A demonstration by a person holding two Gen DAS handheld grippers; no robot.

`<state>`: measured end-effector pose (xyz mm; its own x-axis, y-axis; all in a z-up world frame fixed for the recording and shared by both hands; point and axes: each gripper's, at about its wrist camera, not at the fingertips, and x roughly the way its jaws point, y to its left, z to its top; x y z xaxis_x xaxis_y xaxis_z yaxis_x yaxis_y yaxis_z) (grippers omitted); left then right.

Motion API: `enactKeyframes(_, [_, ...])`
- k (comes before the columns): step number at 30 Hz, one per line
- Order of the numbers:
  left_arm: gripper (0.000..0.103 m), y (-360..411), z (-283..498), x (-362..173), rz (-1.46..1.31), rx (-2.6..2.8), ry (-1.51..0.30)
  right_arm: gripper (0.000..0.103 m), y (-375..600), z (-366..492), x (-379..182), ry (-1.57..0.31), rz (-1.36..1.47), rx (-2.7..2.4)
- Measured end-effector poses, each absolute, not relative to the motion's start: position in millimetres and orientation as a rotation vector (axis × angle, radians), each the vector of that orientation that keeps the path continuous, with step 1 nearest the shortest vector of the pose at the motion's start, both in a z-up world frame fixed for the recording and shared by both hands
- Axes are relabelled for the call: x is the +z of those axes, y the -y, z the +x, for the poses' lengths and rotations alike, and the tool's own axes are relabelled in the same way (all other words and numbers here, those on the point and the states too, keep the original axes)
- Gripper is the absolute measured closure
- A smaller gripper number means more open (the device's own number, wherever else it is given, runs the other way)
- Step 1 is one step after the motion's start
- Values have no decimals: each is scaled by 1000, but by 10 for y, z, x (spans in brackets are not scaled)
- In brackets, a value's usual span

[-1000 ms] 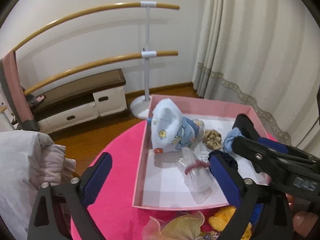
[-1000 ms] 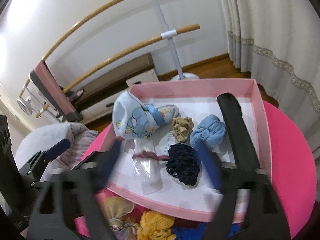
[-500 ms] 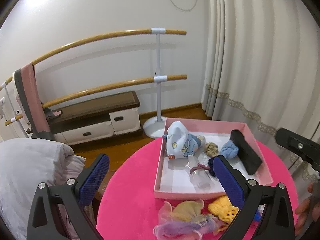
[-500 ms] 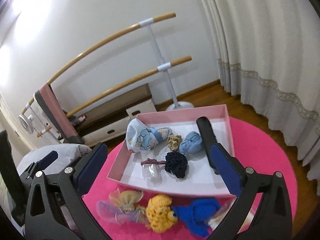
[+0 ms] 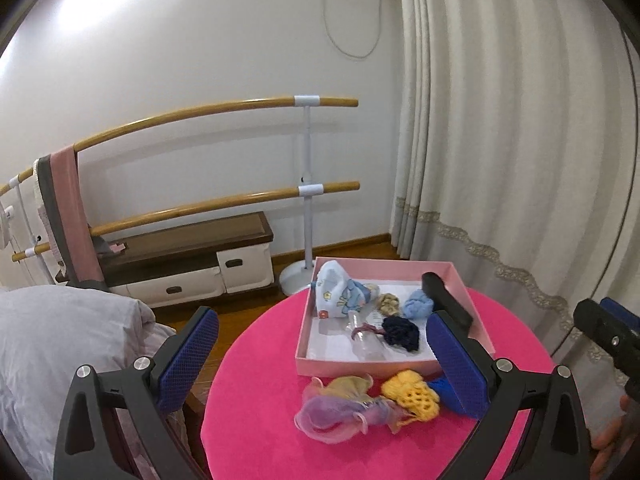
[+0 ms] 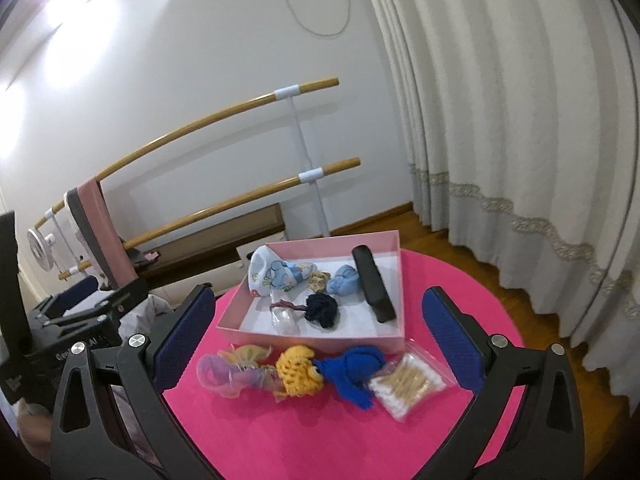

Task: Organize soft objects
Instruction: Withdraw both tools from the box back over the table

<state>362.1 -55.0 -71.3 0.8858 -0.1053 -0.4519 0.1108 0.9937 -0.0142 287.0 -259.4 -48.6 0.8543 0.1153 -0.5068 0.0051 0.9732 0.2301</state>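
Table front (image 6: 320, 440) bare — scrunchies (image 6: 298, 374) block box (image 6: 320, 336).

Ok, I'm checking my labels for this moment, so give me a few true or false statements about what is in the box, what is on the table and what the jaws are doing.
1. The yellow knit lies inside the pink box. False: it lies on the pink table, in front of the box.
2. The black case lies in the box. True.
3. The right gripper holds the blue knit. False: its jaws are open and empty.
4. The left gripper is open. True.
5. The navy scrunchie lies on the table. False: it is in the box.
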Motion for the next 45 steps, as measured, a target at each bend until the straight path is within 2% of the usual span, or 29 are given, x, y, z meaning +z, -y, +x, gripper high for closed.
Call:
enactKeyframes(18, [0, 384, 2666, -714, -9, -123, -483, 0, 2401, 2350, -565, -544, 137, 16])
enactKeyframes(45, [0, 230, 2250, -733, -42, -97, -488, 0, 2404, 2100, -618, -549, 116, 1])
